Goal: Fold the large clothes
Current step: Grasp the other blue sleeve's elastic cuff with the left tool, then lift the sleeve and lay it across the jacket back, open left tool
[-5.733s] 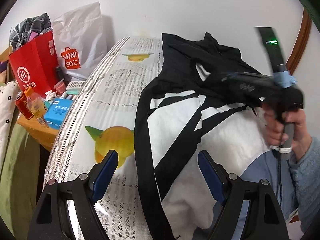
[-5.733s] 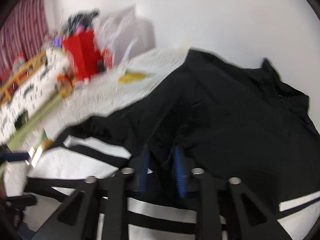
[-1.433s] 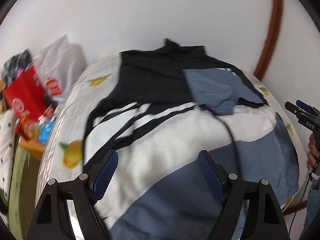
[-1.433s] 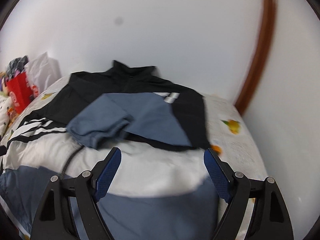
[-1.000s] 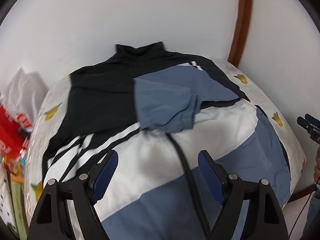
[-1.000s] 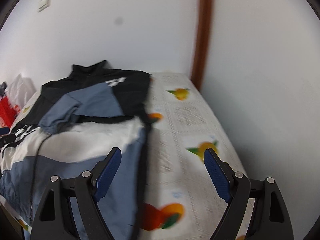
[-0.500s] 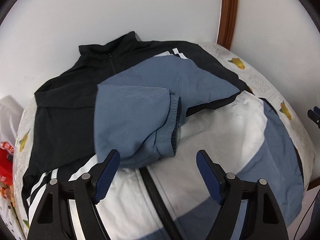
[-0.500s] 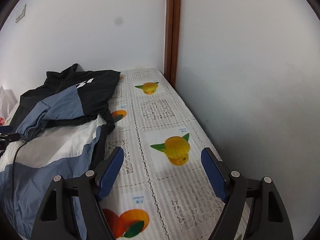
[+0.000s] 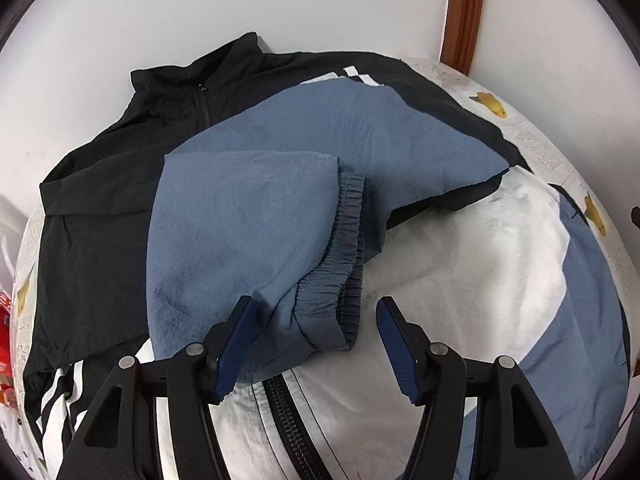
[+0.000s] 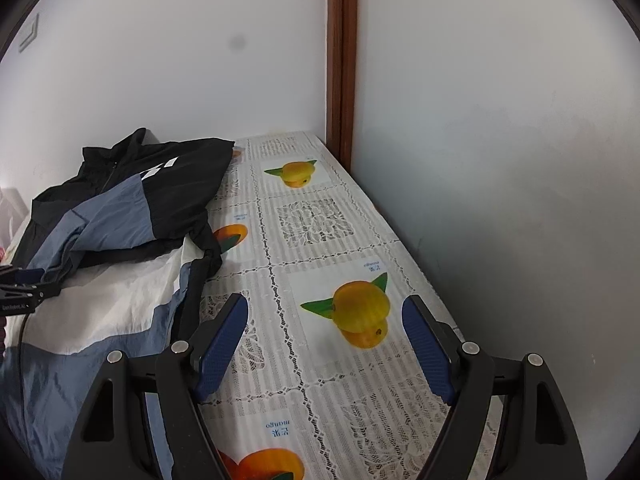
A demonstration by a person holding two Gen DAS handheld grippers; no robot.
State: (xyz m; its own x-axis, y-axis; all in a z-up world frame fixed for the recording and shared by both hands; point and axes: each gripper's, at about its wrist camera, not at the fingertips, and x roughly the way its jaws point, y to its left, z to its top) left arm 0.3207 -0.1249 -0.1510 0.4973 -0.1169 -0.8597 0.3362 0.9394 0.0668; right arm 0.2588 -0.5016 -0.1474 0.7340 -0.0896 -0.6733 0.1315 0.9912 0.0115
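A large jacket (image 9: 100, 240) in black, white and blue lies spread on the table, collar toward the wall. Its blue sleeve (image 9: 240, 232) is folded across the chest, and the elastic cuff (image 9: 340, 272) points at me. My left gripper (image 9: 316, 308) hovers low over that cuff with its jaws closing. The cuff end lies between them, the left pad is at the fabric, and the right pad stands apart. My right gripper (image 10: 326, 308) is open over bare tablecloth to the right of the jacket (image 10: 120, 216), with nothing between its fingers.
The table (image 10: 312, 220) wears a lace cloth printed with fruit and runs along a white wall (image 10: 500, 200) on the right. A brown wooden post (image 10: 341, 60) stands in the far corner. Red packaging (image 9: 5, 320) shows at the left edge.
My left gripper has come down and forward onto the sleeve cuff, and its jaws have narrowed. The right gripper has swung right, off the jacket and over the tablecloth.
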